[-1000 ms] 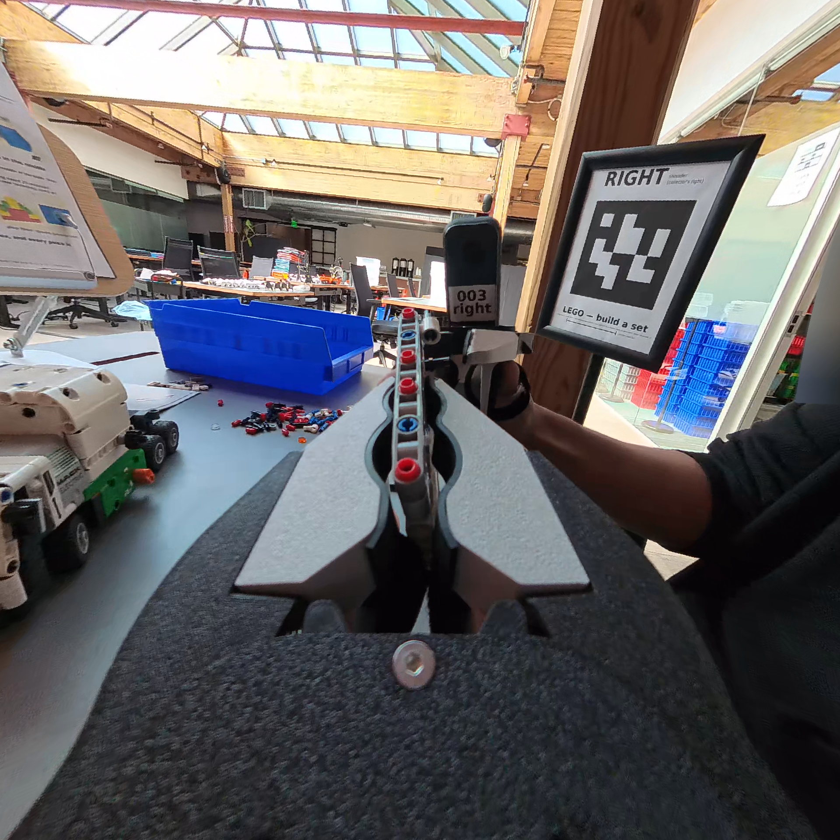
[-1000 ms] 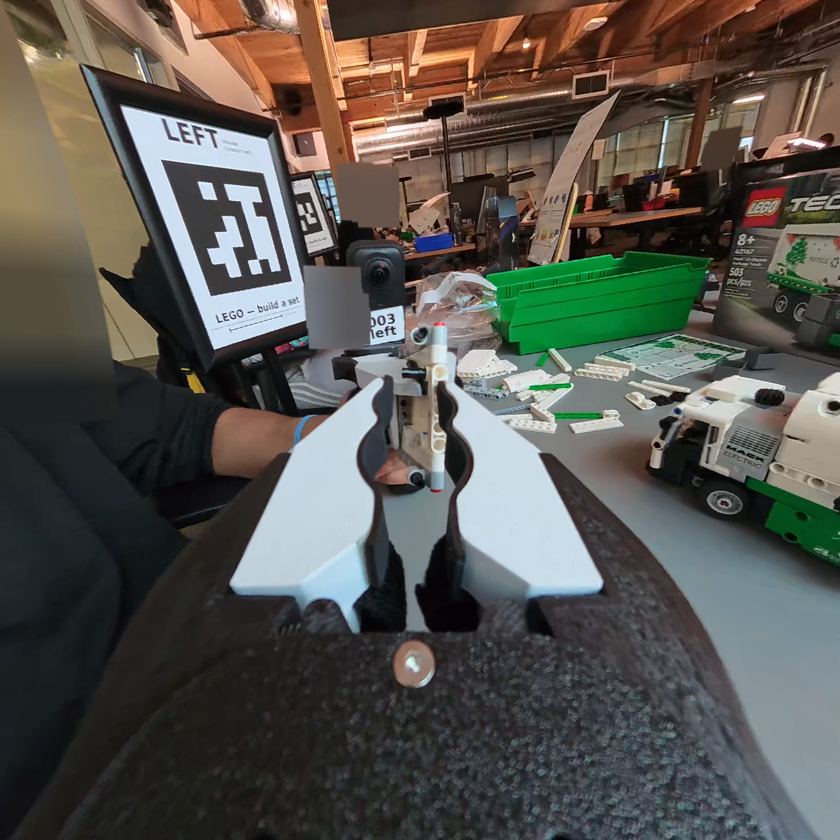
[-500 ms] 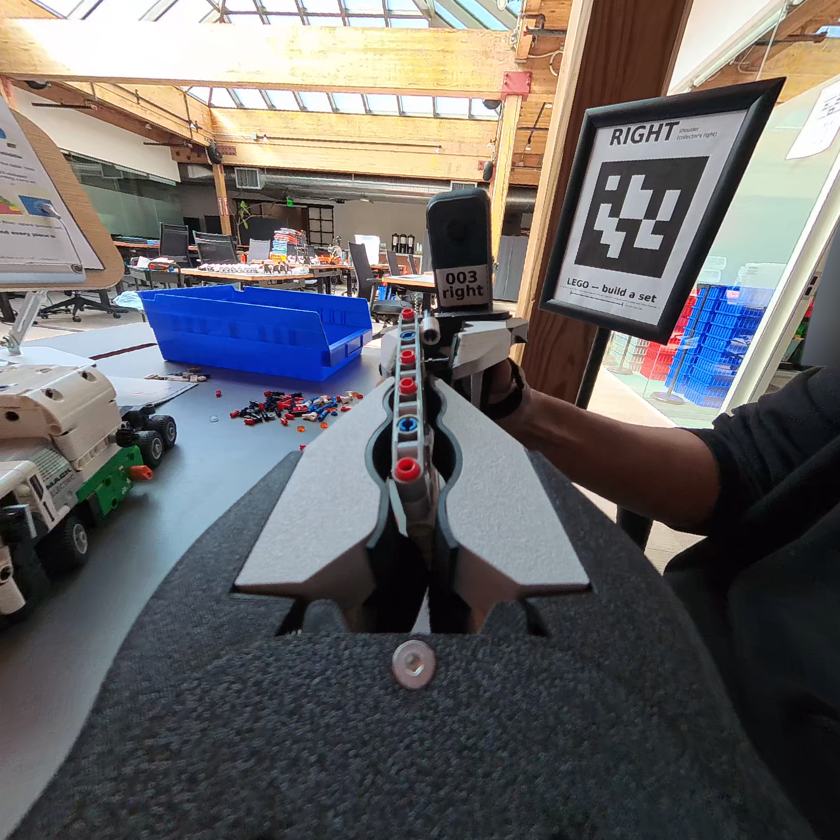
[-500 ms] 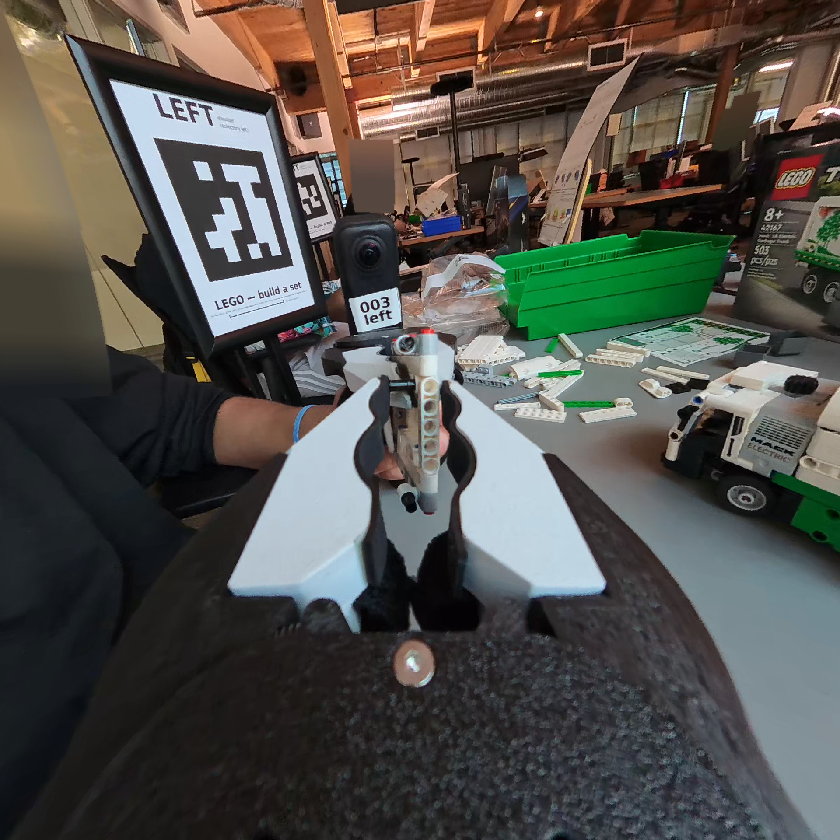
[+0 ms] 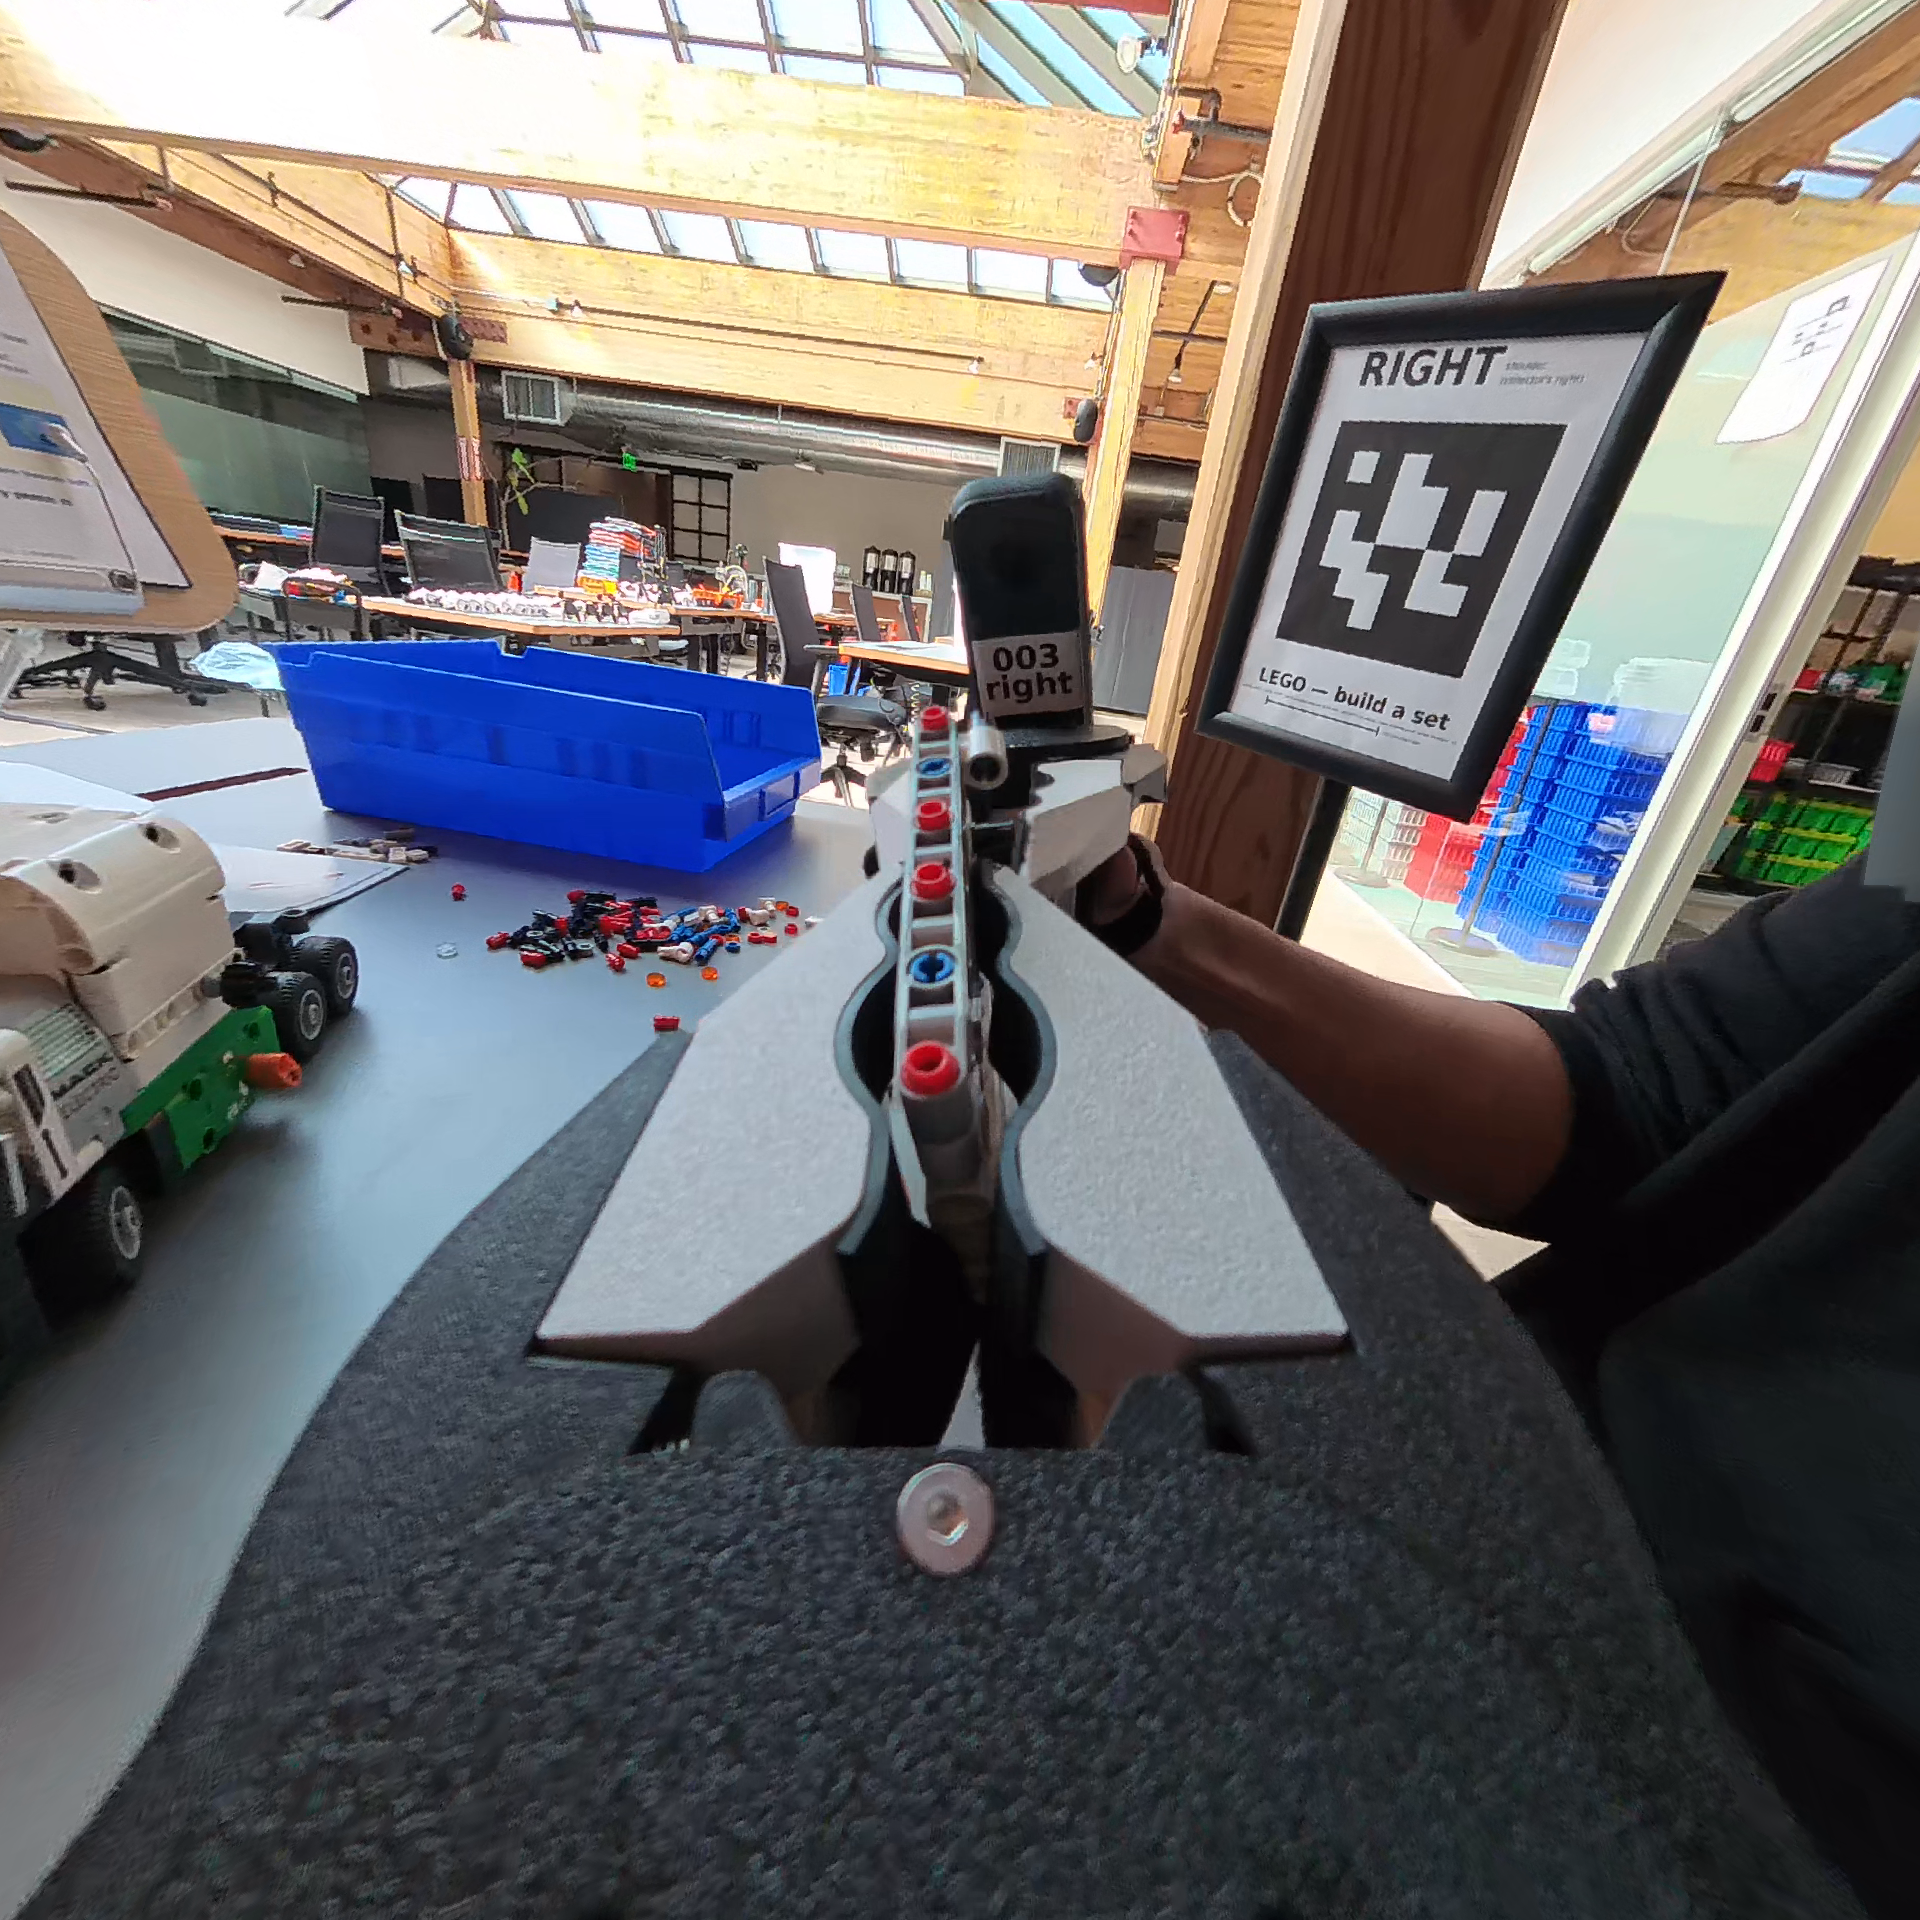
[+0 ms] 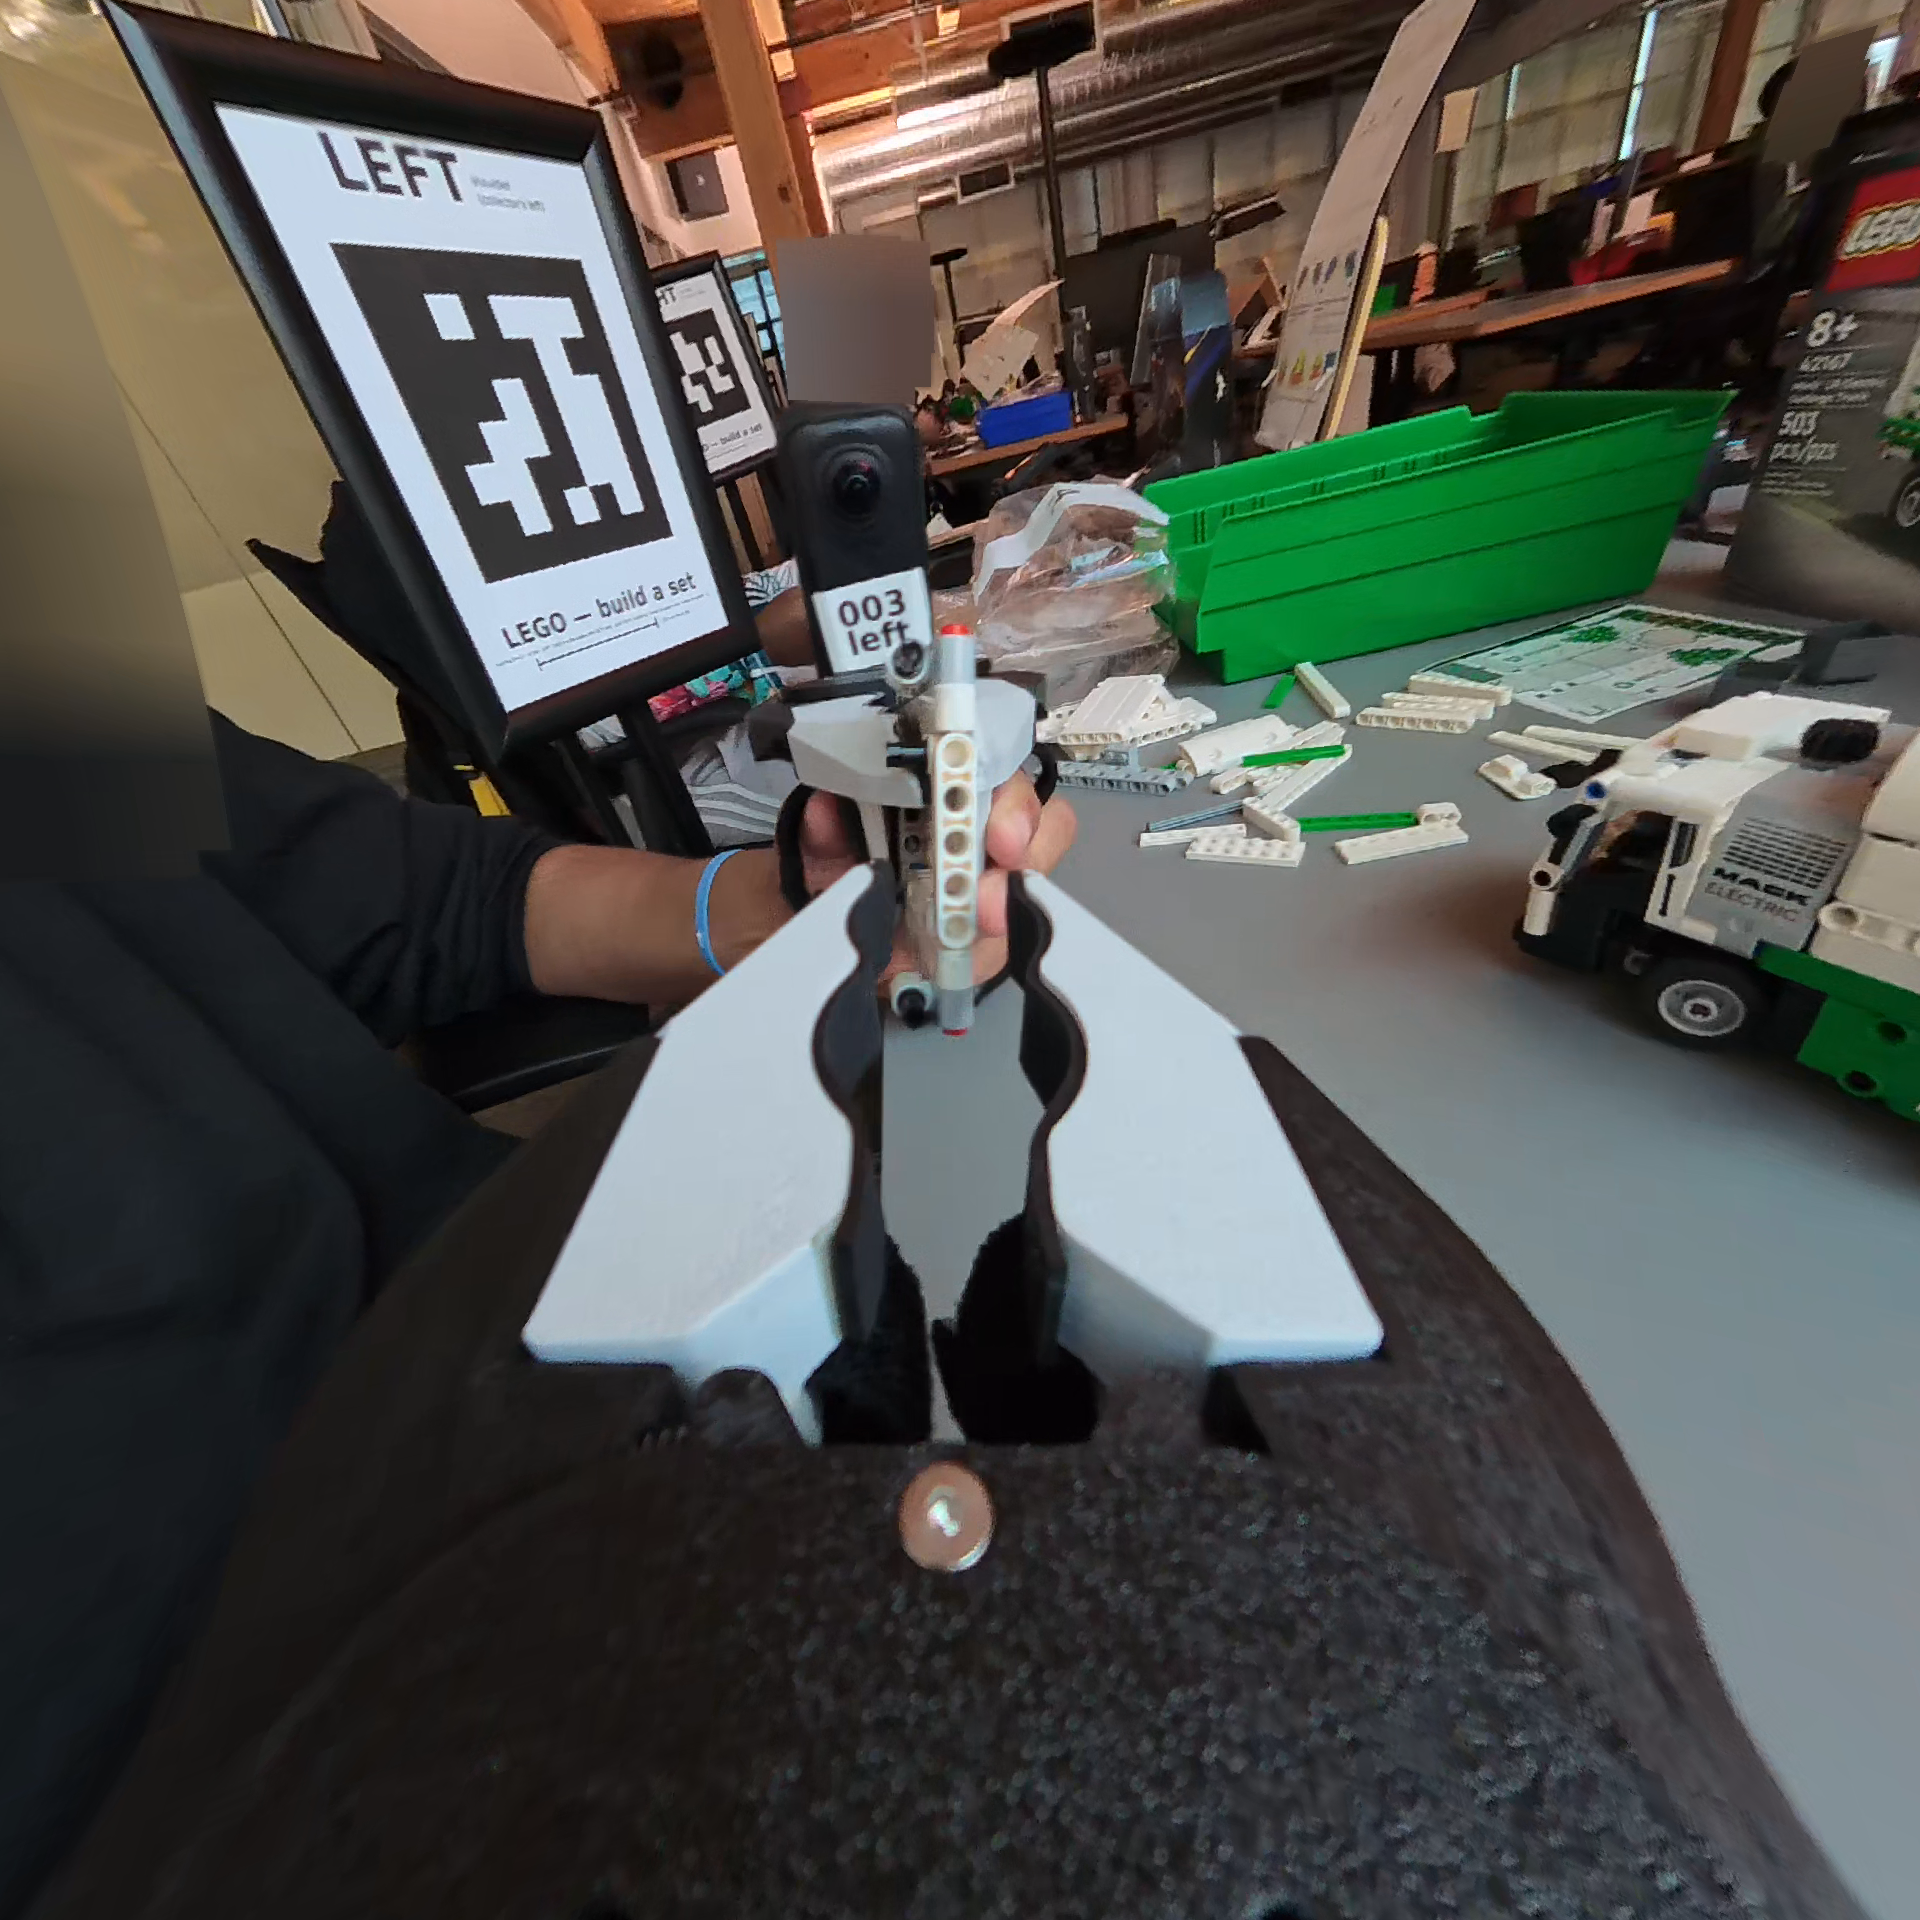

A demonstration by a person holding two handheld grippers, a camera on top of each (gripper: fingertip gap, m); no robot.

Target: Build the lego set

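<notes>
My left gripper (image 5: 940, 904) is shut on a long grey-white Lego beam (image 5: 930, 997) with red and blue pins along it, held above the table. The beam points at my right gripper (image 5: 1039, 800), which faces it at close range. In the right wrist view my right gripper (image 6: 951, 904) is open and empty. The beam (image 6: 954, 821) stands upright just past its fingertips, held by the left gripper (image 6: 914, 748), with its lower end in the gap. A partly built white and green truck (image 5: 104, 997) stands on the table, and it also shows in the right wrist view (image 6: 1745, 894).
A blue bin (image 5: 540, 738) and a scatter of small red, blue and black pins (image 6: 634, 930) lie ahead. A green bin (image 6: 1434, 530), loose white and green pieces (image 6: 1247, 769), an instruction sheet (image 6: 1610, 655), a plastic bag (image 6: 1070, 592) and the set's box (image 6: 1849, 364) are near. Framed markers (image 5: 1434, 551) stand at the edge. Left and right tips are no more than a few centimetres apart.
In the right wrist view the beam has moved up and sits less deep between my right fingers. My left gripper keeps its hold. Both views have tilted slightly.
</notes>
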